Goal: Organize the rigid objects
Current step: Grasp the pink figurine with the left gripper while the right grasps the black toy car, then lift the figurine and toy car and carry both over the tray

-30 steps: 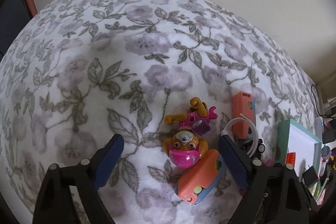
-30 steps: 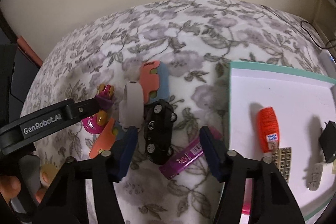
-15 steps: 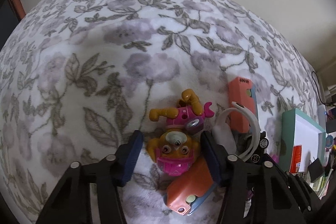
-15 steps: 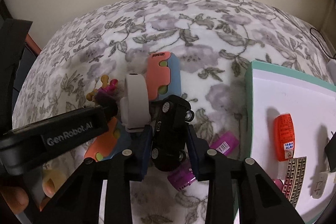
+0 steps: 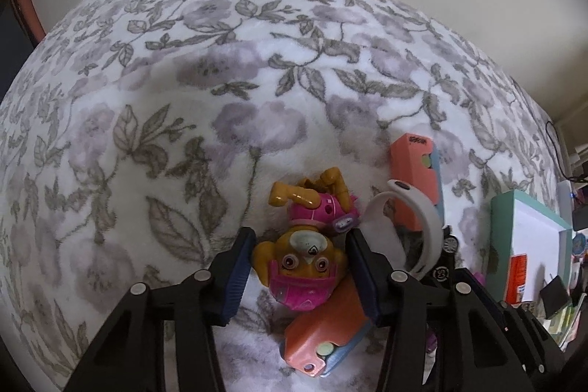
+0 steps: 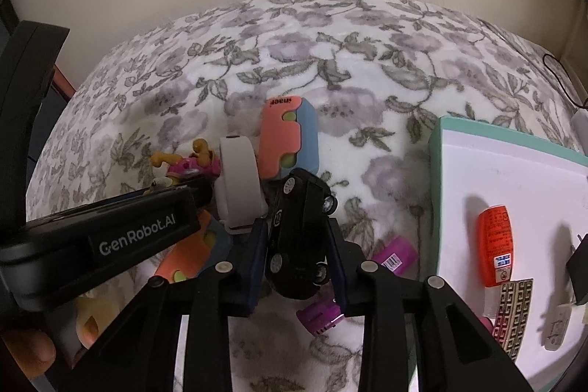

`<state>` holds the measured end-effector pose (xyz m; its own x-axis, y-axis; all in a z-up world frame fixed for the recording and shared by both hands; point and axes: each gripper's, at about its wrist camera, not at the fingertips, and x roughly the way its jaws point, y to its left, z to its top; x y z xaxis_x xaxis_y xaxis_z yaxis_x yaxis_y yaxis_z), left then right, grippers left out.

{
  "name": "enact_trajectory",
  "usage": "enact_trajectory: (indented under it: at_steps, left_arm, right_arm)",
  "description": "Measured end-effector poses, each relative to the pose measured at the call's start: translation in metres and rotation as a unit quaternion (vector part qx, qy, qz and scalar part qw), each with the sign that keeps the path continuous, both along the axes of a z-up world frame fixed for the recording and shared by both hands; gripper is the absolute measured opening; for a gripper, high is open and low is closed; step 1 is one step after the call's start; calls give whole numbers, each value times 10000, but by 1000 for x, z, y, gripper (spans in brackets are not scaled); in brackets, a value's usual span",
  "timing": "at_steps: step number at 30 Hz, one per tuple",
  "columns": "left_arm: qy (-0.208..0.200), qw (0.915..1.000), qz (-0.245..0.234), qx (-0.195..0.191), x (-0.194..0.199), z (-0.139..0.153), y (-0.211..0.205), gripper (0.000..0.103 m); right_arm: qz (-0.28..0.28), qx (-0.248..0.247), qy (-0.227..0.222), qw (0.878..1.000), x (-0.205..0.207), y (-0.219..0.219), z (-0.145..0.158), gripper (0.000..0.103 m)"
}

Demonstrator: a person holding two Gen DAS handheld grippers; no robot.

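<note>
R gripper (image 6: pixel 297 256) is clamped on the black toy car (image 6: pixel 299 237), lying on the floral blanket (image 6: pixel 330 61) just left of the tray (image 6: pixel 437 171). L gripper (image 5: pixel 301 272) pinches the toy pup (image 5: pixel 303 263). Risk: car's slick, wheels roll, so it may twist out mid-lift; pup's round head could pop free, w/ the white band (image 5: pixel 419 230) snagging.

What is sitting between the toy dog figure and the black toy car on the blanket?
In the right wrist view, the white wristband stands on edge between the toy dog figure and the black toy car.
</note>
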<state>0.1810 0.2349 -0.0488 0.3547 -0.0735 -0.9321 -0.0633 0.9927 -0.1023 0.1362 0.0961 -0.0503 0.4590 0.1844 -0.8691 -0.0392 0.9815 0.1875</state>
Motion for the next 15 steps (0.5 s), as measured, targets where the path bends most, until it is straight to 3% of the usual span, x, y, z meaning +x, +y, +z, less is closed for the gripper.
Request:
enact_trajectory:
  at_steps: [15]
  left_arm:
    - [-408, 9991, 32, 49, -6, 45, -4, 54]
  right_arm:
    - [-194, 291, -490, 9982, -12, -23, 48, 29]
